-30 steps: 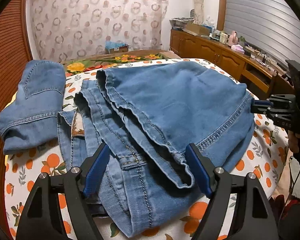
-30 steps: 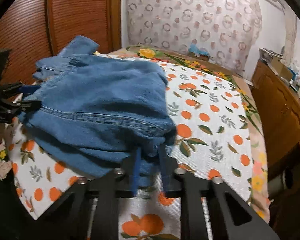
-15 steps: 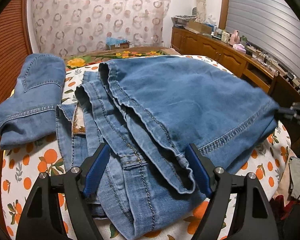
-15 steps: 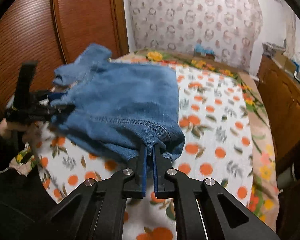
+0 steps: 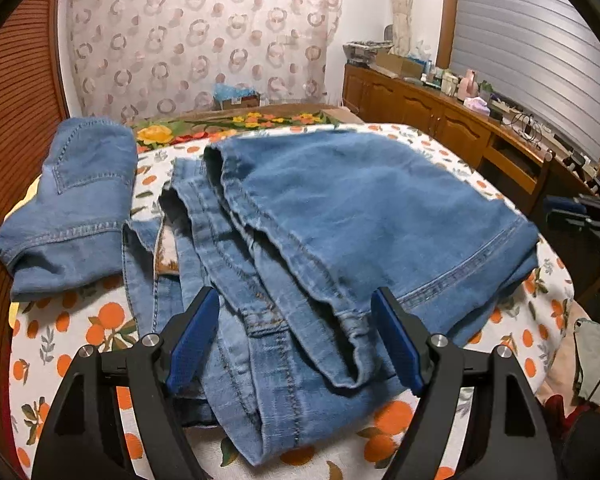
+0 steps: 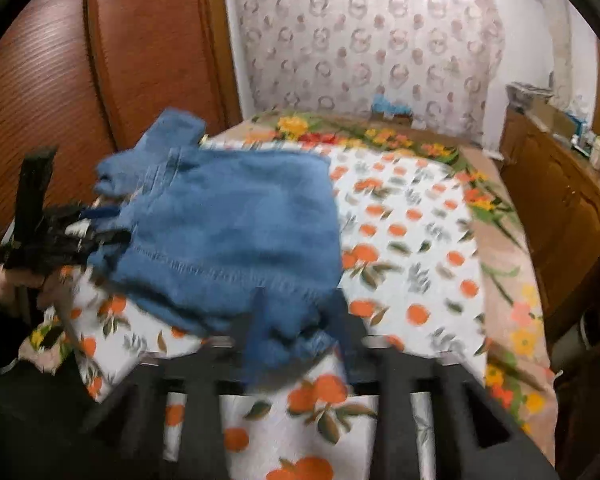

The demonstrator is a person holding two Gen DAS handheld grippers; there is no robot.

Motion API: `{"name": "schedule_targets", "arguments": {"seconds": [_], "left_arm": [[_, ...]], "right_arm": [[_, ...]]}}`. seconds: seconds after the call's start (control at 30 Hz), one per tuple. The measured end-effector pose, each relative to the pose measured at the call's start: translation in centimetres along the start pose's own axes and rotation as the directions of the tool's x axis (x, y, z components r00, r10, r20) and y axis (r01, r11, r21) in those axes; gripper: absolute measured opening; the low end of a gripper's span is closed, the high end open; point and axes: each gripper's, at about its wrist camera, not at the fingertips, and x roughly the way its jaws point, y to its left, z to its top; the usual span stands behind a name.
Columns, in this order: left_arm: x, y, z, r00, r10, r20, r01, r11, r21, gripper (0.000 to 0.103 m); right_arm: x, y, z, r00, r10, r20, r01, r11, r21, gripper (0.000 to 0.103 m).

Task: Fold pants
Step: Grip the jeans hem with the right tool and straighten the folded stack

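The pants (image 5: 340, 232) lie on the bed (image 5: 100, 320), folded over into a thick bundle of blue denim on the orange-printed sheet. Taking this bundle as the landmark: the left claw (image 5: 296, 336) stands at its near edge, with its two blue pads wide apart, one on each side of the waistband and the hanging hem corner. It holds nothing; the cloth lies between and under the fingers, and I cannot tell whether a pad touches it.

The right claw (image 6: 296, 320) is at the other side of the bundle, at the hem end. Its view is blurred, but the fingers look spread, with a corner of the denim between them; it does not seem to clamp the cloth.

The long axis of the bundle runs across from one claw to the other, so both are at an end of it. The left claw seems better placed for the next grip, because the loose layers lie directly before it.

A second folded denim piece (image 5: 72, 204) lies beside the bundle, toward the wooden headboard (image 5: 16, 100), apart from both claws.
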Motion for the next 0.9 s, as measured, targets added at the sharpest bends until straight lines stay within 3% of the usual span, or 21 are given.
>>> {"name": "schedule_targets", "arguments": {"seconds": [0.03, 0.13, 0.53, 0.9], "left_arm": [[-0.1, -0.1, 0.2, 1.000, -0.003, 0.006, 0.003, 1.000, 0.001, 0.080], [-0.3, -0.5, 0.8, 1.000, -0.009, 0.026, 0.009, 1.000, 0.000, 0.080], [0.9, -1.6, 1.6, 0.998, -0.056, 0.004, 0.056, 0.998, 0.013, 0.089], [2.1, -2.0, 1.1, 0.999, -0.023, -0.033, 0.024, 0.999, 0.028, 0.089]], "right_arm": [[0.0, -0.2, 0.3, 1.000, -0.005, 0.015, 0.005, 1.000, 0.010, 0.068], [0.8, -0.3, 1.0, 1.000, -0.003, 0.028, 0.002, 1.000, 0.021, 0.068], [8.6, -1.2, 3.0, 0.997, 0.046, -0.062, -0.041, 0.996, 0.085, 0.068], [11.5, -1.7, 2.5, 0.989, 0.061, -0.134, -0.049, 0.995, 0.093, 0.068]]}}
